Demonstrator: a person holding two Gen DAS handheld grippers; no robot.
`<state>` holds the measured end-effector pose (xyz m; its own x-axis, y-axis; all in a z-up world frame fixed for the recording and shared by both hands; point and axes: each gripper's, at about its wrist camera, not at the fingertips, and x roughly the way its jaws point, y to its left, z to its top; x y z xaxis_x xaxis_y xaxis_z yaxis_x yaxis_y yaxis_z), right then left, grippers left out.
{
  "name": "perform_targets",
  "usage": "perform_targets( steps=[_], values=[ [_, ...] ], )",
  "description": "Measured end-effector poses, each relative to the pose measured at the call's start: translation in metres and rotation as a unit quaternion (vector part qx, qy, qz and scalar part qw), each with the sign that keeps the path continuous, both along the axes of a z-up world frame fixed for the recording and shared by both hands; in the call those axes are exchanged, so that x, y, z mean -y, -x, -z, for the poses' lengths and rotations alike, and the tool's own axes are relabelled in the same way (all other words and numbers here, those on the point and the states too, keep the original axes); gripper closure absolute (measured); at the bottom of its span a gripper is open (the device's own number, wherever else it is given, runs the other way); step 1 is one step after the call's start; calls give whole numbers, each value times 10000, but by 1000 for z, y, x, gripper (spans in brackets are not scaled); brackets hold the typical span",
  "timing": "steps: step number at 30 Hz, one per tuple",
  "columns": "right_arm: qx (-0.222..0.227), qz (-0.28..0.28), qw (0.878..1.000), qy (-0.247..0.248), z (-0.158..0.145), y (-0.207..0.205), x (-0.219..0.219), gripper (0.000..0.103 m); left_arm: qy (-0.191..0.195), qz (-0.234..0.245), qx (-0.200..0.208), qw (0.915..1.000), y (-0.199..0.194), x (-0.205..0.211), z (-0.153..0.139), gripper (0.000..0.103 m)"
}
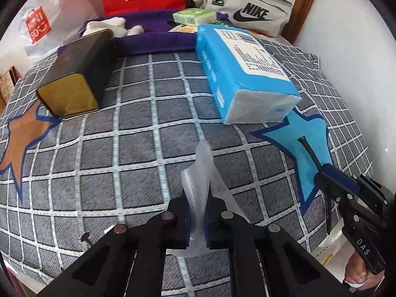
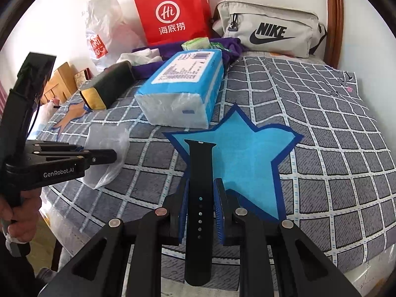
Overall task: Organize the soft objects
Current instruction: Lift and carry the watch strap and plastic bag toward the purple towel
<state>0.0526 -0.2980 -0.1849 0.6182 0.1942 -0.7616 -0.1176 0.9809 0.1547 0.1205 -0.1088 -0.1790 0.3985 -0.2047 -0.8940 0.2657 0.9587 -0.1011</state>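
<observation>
A crumpled clear plastic bag [image 1: 203, 153] stands up from the checked bedspread [image 1: 111, 163], and my left gripper [image 1: 198, 195] is shut on its lower part. In the right wrist view the same bag [image 2: 109, 136] bulges around the left gripper [image 2: 109, 156]. My right gripper [image 2: 201, 188] is shut on a black watch strap [image 2: 199, 158] that lies lengthwise between its blue pads, over a blue star patch [image 2: 247, 153]. The left wrist view shows the right gripper [image 1: 321, 173] at the right edge with the strap [image 1: 309, 151] sticking out of it.
A blue tissue pack [image 2: 183, 86] and a dark box with a gold end [image 2: 109, 86] lie further back. Behind them are purple cloth [image 1: 153, 39], a green packet [image 1: 194, 16], a red paper bag [image 2: 173, 12] and a grey Nike pouch [image 2: 267, 32] against the wall.
</observation>
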Motion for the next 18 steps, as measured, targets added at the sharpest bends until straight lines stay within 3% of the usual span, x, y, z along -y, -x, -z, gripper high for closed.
perform_targets(
  steps=[18],
  values=[
    [359, -328, 9986, 186, -63, -27, -55, 83, 412, -1115, 88, 9929, -21, -90, -37, 95]
  ],
)
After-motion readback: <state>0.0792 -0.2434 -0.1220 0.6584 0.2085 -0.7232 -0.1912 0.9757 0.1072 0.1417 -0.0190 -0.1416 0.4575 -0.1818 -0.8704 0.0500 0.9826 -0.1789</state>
